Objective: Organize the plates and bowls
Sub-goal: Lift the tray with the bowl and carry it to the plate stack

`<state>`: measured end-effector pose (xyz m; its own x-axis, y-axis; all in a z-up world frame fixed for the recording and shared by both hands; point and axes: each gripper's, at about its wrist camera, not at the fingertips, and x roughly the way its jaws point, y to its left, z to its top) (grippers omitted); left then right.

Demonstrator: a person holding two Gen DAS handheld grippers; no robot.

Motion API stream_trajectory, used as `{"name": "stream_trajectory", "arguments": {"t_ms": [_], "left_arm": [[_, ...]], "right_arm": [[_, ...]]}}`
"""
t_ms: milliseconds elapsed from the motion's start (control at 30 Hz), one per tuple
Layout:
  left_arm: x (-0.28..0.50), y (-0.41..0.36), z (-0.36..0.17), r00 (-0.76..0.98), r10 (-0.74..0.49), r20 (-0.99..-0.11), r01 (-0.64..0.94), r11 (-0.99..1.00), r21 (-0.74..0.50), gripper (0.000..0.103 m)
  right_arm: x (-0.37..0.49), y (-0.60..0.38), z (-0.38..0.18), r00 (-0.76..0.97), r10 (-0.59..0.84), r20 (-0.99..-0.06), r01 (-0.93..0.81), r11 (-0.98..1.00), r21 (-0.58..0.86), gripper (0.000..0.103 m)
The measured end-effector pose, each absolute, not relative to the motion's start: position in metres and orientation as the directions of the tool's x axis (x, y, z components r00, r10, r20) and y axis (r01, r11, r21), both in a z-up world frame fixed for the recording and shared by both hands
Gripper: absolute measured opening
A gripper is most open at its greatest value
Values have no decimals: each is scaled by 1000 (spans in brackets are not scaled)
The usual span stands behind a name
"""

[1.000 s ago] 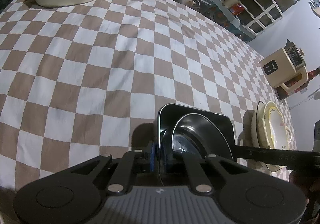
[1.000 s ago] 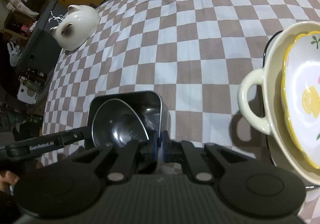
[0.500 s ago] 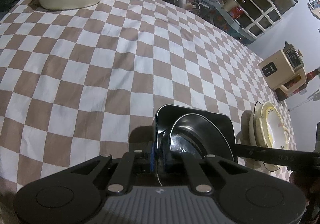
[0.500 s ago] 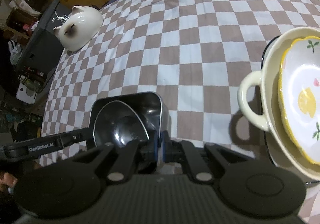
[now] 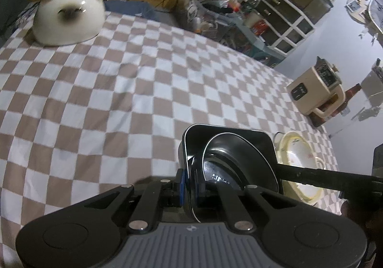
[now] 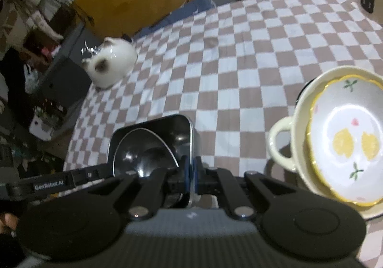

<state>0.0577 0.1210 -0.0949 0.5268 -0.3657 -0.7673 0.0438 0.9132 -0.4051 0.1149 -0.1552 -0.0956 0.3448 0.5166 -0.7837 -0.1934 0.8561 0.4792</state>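
Checkered tablecloth [image 5: 124, 91] spans our whole worktop. Cream handled dish [image 6: 301, 148] sits at right edge, lemon-print bowl [image 6: 347, 141] nested inside.

Square metal tray [image 6: 184, 129] with round metal bowl [image 6: 143, 155] leaning inside sits between our two tools, apart from cream stack.

Left gripper [image 5: 189, 184] pinches tray's left wall, jaws narrow. Right gripper [image 6: 191, 170] pinches opposite wall, jaws likewise narrow.

We judge step: two-handed carry of tray. Next: keep tray level, move toward cream stack, set down beside it, avoid tipping bowl.
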Motion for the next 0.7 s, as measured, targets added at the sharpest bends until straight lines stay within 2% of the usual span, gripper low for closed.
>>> {"name": "stream_trajectory", "arguments": {"t_ms": [700], "left_arm": [[59,-30,-75,543,-414,-731,111,898,-426,7]], "right_arm": [[101,-328,-60,450,507,-735,-136,852,505,5]]}}
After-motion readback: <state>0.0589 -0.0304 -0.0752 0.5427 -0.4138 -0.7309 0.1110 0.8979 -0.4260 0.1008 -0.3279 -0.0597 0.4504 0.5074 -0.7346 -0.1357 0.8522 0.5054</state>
